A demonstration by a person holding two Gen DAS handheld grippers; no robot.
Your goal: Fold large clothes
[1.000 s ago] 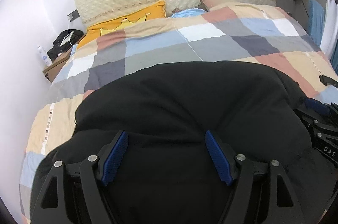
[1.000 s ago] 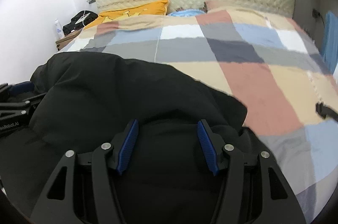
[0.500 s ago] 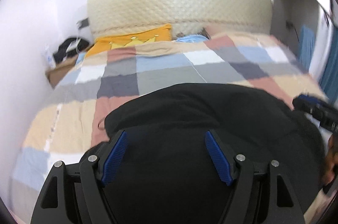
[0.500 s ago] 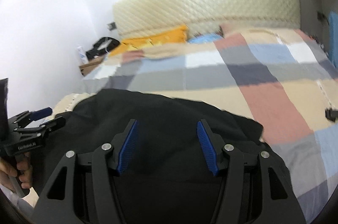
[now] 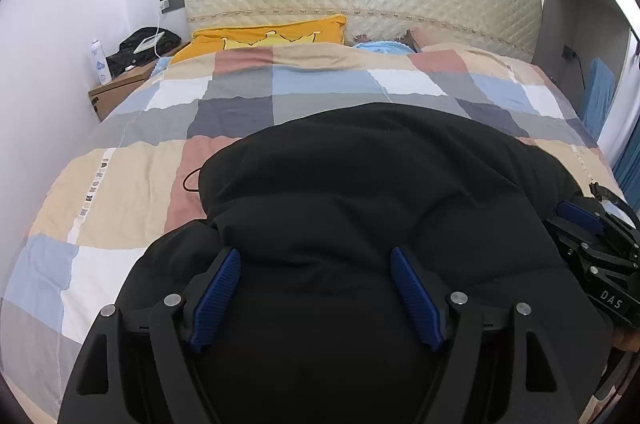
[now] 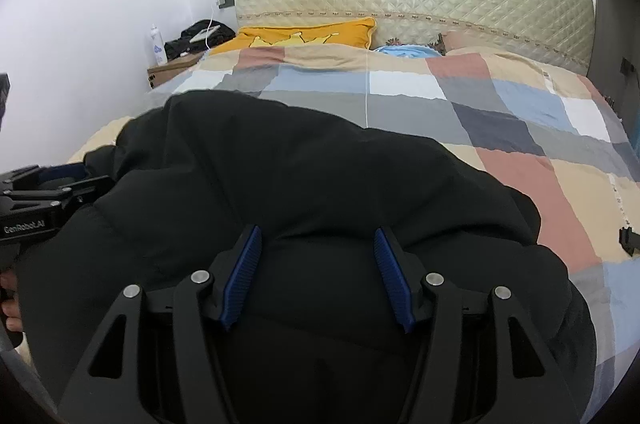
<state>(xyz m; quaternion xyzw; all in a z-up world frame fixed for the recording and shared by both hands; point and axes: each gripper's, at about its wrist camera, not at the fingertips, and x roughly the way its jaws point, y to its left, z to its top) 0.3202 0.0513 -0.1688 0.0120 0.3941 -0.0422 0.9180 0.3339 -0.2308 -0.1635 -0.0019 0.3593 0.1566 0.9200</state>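
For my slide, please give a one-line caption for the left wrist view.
Open left hand-held gripper above a black padded jacket on a patchwork-quilted bed, right hand-held gripper alongside.

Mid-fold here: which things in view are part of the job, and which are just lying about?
Part of the job:
black jacket
left gripper
right gripper
checked quilt, the folding surface

Just lying about:
yellow pillow
light blue cloth by the headboard
white bottle
dark bundle on the bedside table
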